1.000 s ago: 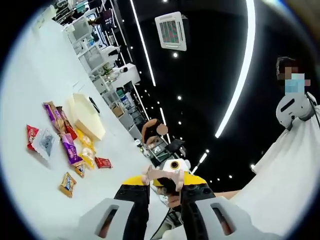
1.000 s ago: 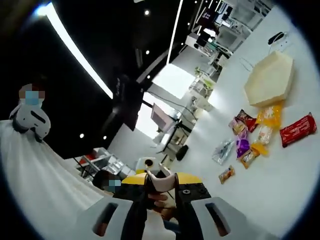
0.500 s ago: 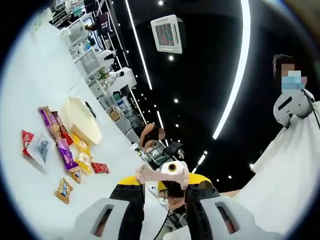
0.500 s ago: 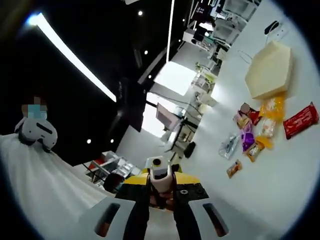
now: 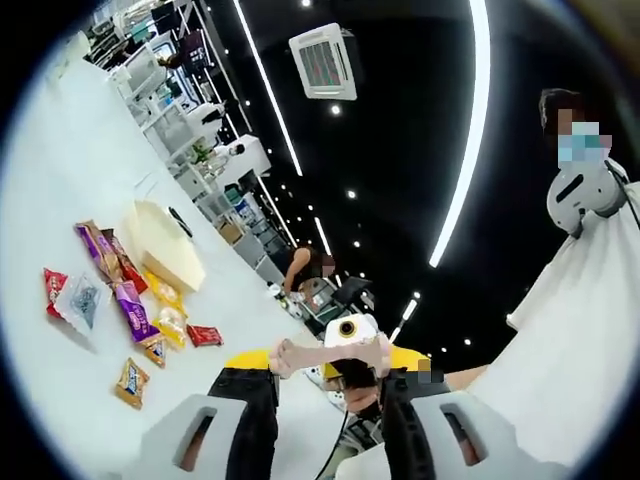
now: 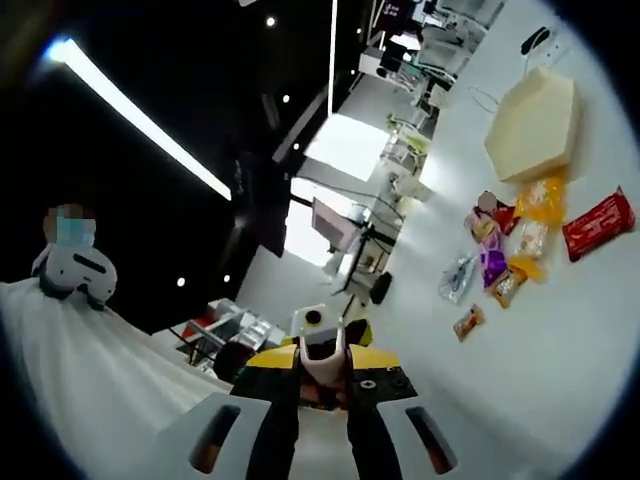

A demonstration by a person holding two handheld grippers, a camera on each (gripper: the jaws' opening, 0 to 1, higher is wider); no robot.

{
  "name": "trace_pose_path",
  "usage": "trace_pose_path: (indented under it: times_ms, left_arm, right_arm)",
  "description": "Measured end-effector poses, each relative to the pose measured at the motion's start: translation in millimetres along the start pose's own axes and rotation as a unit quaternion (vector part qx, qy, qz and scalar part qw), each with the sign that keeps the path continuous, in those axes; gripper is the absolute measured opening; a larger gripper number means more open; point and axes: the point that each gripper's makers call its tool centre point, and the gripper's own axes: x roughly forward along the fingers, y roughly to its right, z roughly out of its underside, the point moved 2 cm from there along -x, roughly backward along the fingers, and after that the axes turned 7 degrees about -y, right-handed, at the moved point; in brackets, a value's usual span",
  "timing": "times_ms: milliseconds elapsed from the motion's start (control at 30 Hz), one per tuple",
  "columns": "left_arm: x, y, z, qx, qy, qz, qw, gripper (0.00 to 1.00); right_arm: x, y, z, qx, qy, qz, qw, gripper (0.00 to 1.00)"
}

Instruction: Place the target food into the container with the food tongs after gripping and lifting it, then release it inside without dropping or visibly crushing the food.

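Snack packets lie scattered on the white table, just beside the pale hexagonal container; in the right gripper view the same packets sit below the container. We judge the task barely begun: both grippers are raised well apart from the food, and no tongs can be made out. Next we must bring them down to the table. Our left gripper stands moderately open, holding nothing; our right gripper looks narrowly parted, also holding nothing.

Glaring ceiling strips (edges warped)
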Motion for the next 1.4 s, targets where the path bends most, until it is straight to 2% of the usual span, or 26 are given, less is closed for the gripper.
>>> trace_pose_path:
  times_ms: [233, 267, 400, 500, 567, 733, 867, 933, 967, 1133, 1200, 1267, 1400]
  left_arm:
    - [-1.5, 2.0, 1.2, -0.025, 0.002, 0.007, 0.9997, 0.35]
    - [-2.1, 3.4, -0.6, -0.031, -0.002, 0.009, 0.9995, 0.36]
    - [-4.9, 3.1, -4.7, -0.024, -0.010, 0.007, 0.9996, 0.37]
    - [-10.9, 1.6, -11.1, -0.037, 0.004, 0.004, 0.9993, 0.38]
    - [-12.5, 2.0, -11.5, -0.029, 0.003, 0.001, 0.9996, 0.34]
    - [-9.8, 4.0, 0.1, -0.017, -0.030, -0.004, 0.9994, 0.32]
    - [-9.6, 4.5, 2.4, -0.009, -0.037, -0.006, 0.9993, 0.25]
    - [-9.9, 4.0, 2.0, -0.013, -0.039, -0.007, 0.9991, 0.23]
    - [-9.7, 4.7, 2.0, -0.022, -0.041, -0.007, 0.9989, 0.22]
    - [-9.6, 8.2, 0.8, -0.018, -0.035, 0.000, 0.9992, 0.14]
    - [-7.9, 11.8, 3.7, -0.023, -0.044, 0.009, 0.9987, 0.11]
    - [-5.9, 12.3, 3.4, -0.009, -0.037, 0.004, 0.9993, 0.10]
    - [-5.6, 12.0, 3.6, -0.021, -0.034, 0.010, 0.9992, 0.09]
  right_arm:
    - [-3.1, -0.6, 1.7, 0.007, -0.011, 0.005, 0.9999, 0.16]
    - [-2.1, -0.9, 3.4, 0.014, -0.021, 0.002, 0.9997, 0.16]
    - [1.7, -2.6, 3.2, 0.012, -0.037, 0.001, 0.9992, 0.16]
    - [1.5, -2.4, 2.3, 0.009, -0.038, 0.002, 0.9992, 0.16]
    - [1.0, -2.3, 3.7, 0.006, -0.041, 0.006, 0.9991, 0.16]
    - [-2.1, -3.5, 7.8, -0.001, -0.046, 0.010, 0.9989, 0.16]
    - [-3.0, -6.3, 5.8, -0.028, -0.036, 0.016, 0.9988, 0.16]
    - [-2.5, -6.6, -1.3, -0.057, -0.008, 0.023, 0.9981, 0.16]
    - [-2.9, -6.9, 0.0, -0.060, -0.013, 0.024, 0.9978, 0.16]
    - [-3.8, -3.3, -1.7, -0.059, -0.004, 0.025, 0.9979, 0.17]
    - [-5.5, 0.6, -8.4, -0.064, 0.021, 0.037, 0.9970, 0.19]
    - [-5.9, -1.1, -9.6, -0.066, 0.025, 0.030, 0.9970, 0.19]
    - [-6.5, -2.0, -10.1, -0.064, 0.025, 0.023, 0.9974, 0.18]
